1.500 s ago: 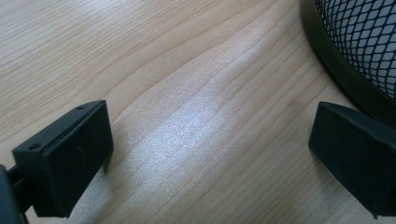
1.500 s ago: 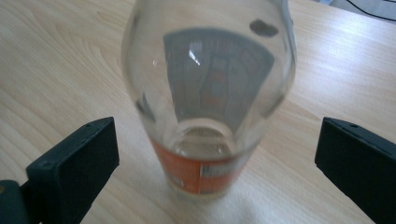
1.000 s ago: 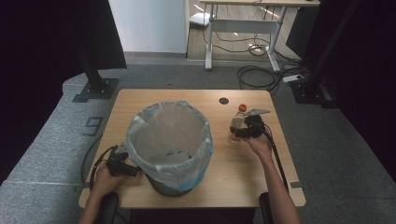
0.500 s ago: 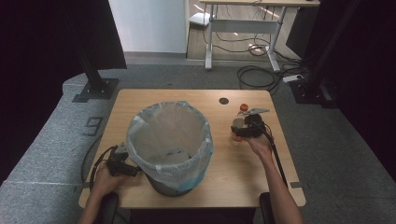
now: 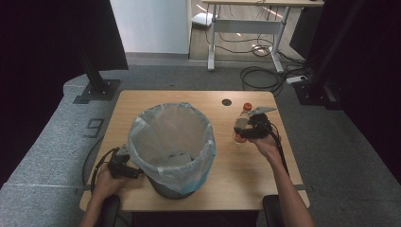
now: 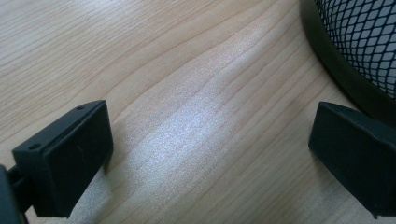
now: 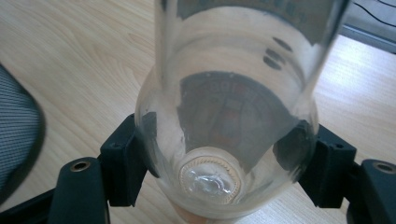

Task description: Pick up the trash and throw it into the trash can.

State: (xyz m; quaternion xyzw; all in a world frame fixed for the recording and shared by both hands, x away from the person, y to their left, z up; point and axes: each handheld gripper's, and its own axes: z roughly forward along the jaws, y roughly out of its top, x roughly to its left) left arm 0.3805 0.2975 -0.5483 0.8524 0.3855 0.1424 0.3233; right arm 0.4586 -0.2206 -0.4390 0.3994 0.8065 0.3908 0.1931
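A clear plastic bottle point(image 5: 241, 122) with an orange cap point(image 5: 247, 107) hangs just above the table's right half, cap tilted away from me. My right gripper point(image 5: 240, 133) is shut on its lower body. In the right gripper view the pads press both sides of the bottle point(image 7: 233, 88) near its base, inside my right gripper point(image 7: 219, 154). My left gripper point(image 5: 125, 166) rests on the table against the left side of the bin. In its own view my left gripper point(image 6: 210, 154) is open over bare wood.
A black mesh bin point(image 5: 142, 124) lined with a pale plastic bag stands at the centre-left of the wooden table point(image 5: 236, 175); its wall also appears as the mesh bin point(image 6: 369, 42). A small black grommet point(image 5: 227, 102) sits near the far edge.
My right hand has risen a little with the bottle, which has left the table and tilted. The left hand has stayed put.
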